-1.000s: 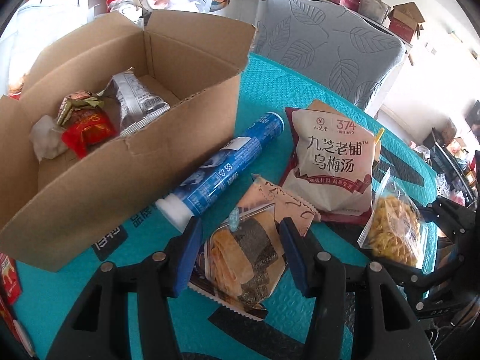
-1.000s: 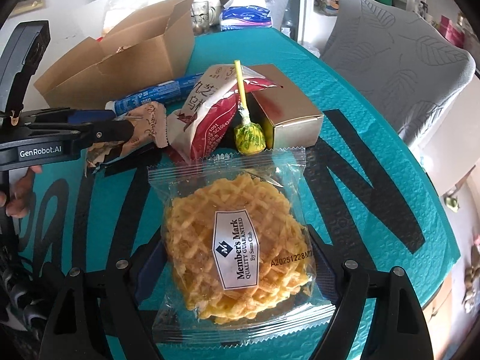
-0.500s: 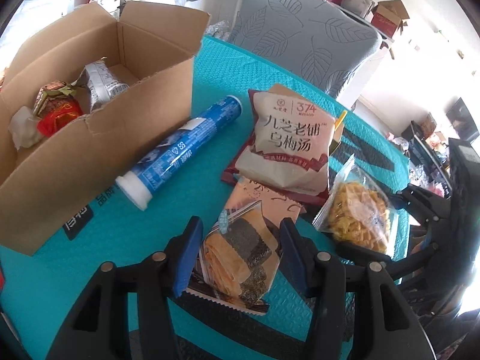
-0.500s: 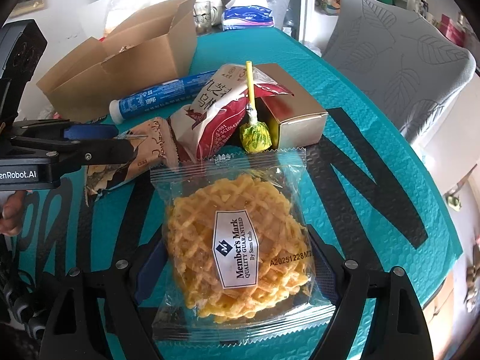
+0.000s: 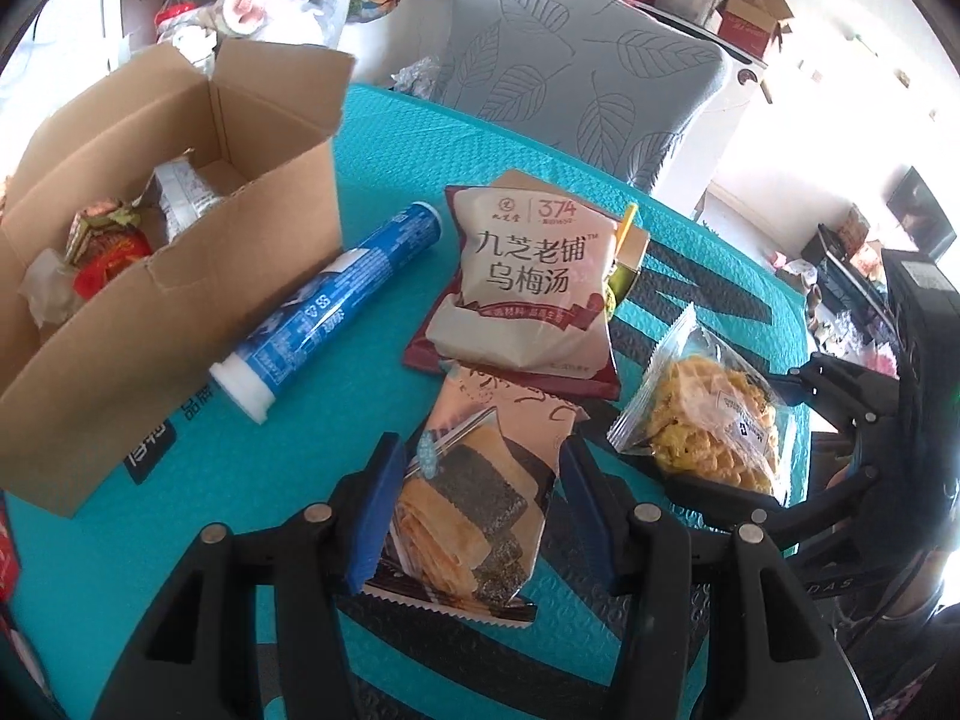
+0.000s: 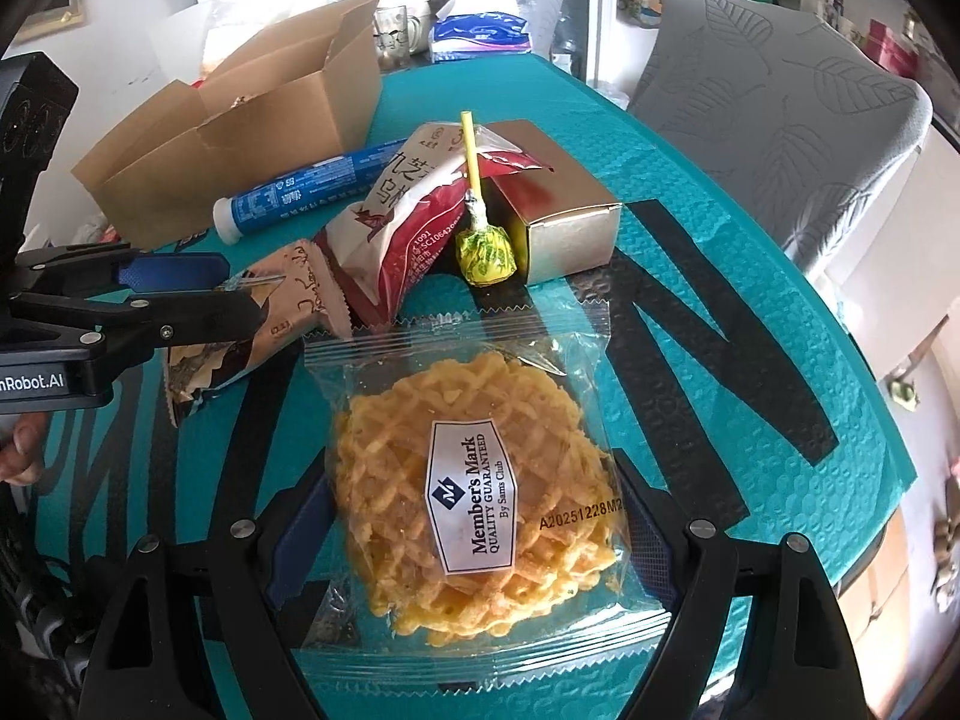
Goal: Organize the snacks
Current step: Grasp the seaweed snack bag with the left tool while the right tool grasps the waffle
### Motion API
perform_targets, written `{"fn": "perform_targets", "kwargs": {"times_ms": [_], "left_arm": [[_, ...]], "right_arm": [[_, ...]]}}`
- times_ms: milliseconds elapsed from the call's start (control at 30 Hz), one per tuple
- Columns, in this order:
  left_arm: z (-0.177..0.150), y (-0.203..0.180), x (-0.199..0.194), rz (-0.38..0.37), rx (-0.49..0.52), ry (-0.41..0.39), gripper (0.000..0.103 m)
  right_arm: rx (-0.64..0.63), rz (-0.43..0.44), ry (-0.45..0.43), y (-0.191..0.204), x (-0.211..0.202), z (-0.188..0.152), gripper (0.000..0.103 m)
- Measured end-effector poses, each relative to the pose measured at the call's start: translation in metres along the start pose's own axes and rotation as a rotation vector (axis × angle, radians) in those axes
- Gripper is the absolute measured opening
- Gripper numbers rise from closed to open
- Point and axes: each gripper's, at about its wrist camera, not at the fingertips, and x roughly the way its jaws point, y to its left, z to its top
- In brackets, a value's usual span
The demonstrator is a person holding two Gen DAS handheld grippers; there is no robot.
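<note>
Snack stock on the teal bench (image 5: 252,480), listed left to right.

1. Cardboard box (image 5: 180,300), far left, flaps up. Holds a red-wrapped sweet (image 5: 105,252) and a silver packet (image 5: 180,192); these contents show only from the left wrist, since the right wrist view meets the box's outer wall.
2. Blue tube (image 5: 336,300), lying just beside the box front, white cap toward the camera.
3. Seaweed-roll packet (image 5: 474,498), clamped between the blue pads of the left tool (image 5: 480,510). Change: over the last second the box and tube have slid leftward in this view, the packet keeping its place between the pads. Judged: the packet is lifted and in transit, though not yet over the box. The right wrist view shows the packet's free end drooping below the left tool (image 6: 198,294), apparently clear of the bench.
4. Plum-drink pouch (image 5: 528,282), white and red, behind the packet, leaning on the gold carton.
5. Lollipop (image 6: 485,252) and gold carton (image 6: 564,228): clear from the right wrist; from the left wrist the pouch largely hides them.
6. Waffle biscuit bag (image 6: 474,486), clear wrap, seated between the widely spread pads of the right tool (image 6: 474,540), unchanged since the earlier frames. Whether the pads press it cannot be told.
</note>
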Motion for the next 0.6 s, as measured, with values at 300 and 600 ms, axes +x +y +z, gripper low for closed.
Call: {"fn": "perform_targets", "kwargs": {"times_ms": [300, 600], "left_arm": [[0.001, -0.004, 0.007, 0.009, 0.037, 0.024, 0.056], [-0.01, -0.026, 0.026, 0.077, 0.151, 0.057, 0.074]], "right_arm": [[0.0, -0.011, 0.002, 0.001, -0.002, 0.0, 0.086], [-0.011, -0.02, -0.001, 0.008, 0.004, 0.001, 0.086]]}}
